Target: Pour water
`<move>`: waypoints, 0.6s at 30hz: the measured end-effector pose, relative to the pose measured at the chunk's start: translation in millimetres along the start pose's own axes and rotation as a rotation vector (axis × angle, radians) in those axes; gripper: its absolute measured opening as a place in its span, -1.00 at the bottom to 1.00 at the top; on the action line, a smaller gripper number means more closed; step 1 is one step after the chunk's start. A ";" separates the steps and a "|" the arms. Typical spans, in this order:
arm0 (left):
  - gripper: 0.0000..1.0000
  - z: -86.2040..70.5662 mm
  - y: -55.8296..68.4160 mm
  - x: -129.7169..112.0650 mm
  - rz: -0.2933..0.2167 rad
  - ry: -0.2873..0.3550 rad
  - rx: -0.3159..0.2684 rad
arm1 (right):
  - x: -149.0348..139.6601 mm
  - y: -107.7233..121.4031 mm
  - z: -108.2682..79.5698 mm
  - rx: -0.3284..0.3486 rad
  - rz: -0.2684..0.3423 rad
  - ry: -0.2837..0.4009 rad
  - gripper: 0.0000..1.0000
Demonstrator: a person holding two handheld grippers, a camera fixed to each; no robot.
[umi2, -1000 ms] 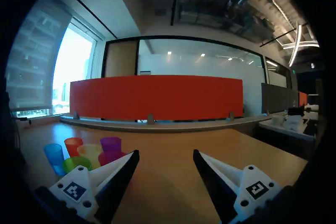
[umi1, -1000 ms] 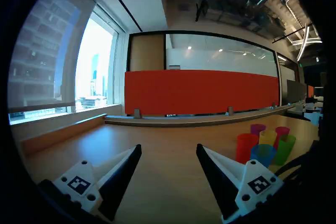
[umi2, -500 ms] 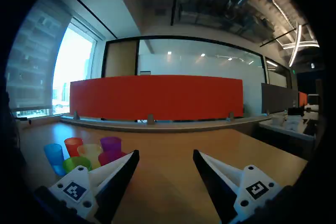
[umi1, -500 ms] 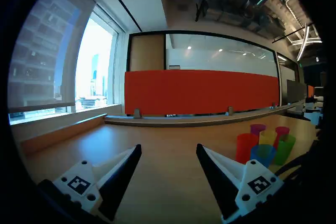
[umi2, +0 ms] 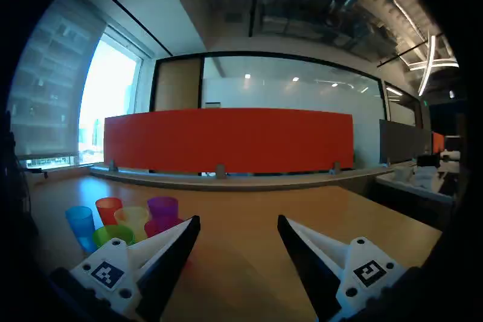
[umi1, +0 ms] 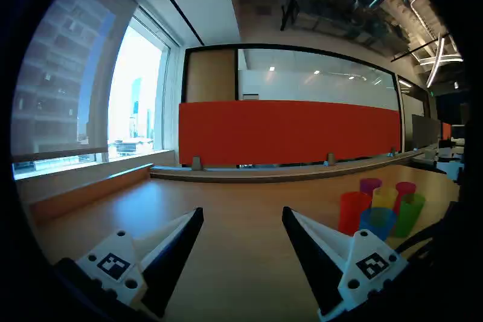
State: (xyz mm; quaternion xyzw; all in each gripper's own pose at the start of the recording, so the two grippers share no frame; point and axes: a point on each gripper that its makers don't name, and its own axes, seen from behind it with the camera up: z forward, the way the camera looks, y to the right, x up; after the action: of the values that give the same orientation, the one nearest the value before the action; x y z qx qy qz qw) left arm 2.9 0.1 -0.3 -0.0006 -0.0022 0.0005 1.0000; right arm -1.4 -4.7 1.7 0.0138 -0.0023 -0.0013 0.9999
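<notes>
My left tool [umi1: 243, 212] and right tool [umi2: 238, 219]: white wedge fingers [umi1: 329, 234], black inner faces, square black-and-white markers, small screws.

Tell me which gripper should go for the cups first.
The right gripper, narrowly. It and the left gripper are both open and empty, but the cups sit close beside its own fingers, a small turn away. In the left gripper view they lie farther off to the side.

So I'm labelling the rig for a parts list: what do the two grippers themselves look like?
The left gripper and right gripper match: each has two wedge-shaped fingers, white outside with black inner faces, tapering to points. Each finger base carries a square black-and-white marker flanked by small holes. A black cable runs beside the left gripper.
</notes>
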 end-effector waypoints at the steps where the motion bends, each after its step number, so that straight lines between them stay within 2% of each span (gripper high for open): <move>1: 0.94 0.0 -0.1 -1.3 0.000 -0.004 0.001 | -1.1 -0.1 0.7 0.001 -0.001 -0.006 0.98; 6: 0.94 1.0 3.5 2.9 0.008 -0.018 -0.011 | 1.7 -3.2 2.4 0.017 -0.005 -0.035 0.98; 12: 0.94 3.7 19.2 32.2 0.017 0.011 -0.068 | 27.8 -9.8 3.1 0.066 -0.009 -0.032 0.99; 15: 0.94 5.7 30.2 51.1 0.007 0.020 -0.113 | 46.8 -11.6 3.0 0.086 -0.006 -0.028 0.98; 18: 0.94 6.8 39.3 71.6 -0.032 0.038 -0.156 | 66.2 -11.4 3.9 0.098 -0.007 -0.030 0.99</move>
State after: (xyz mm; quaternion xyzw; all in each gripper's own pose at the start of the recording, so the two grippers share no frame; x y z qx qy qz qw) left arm 74.4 39.5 6.7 -0.0786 0.0169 -0.0156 0.9966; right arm 64.7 -16.4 5.6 0.0628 -0.0172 -0.0048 0.9979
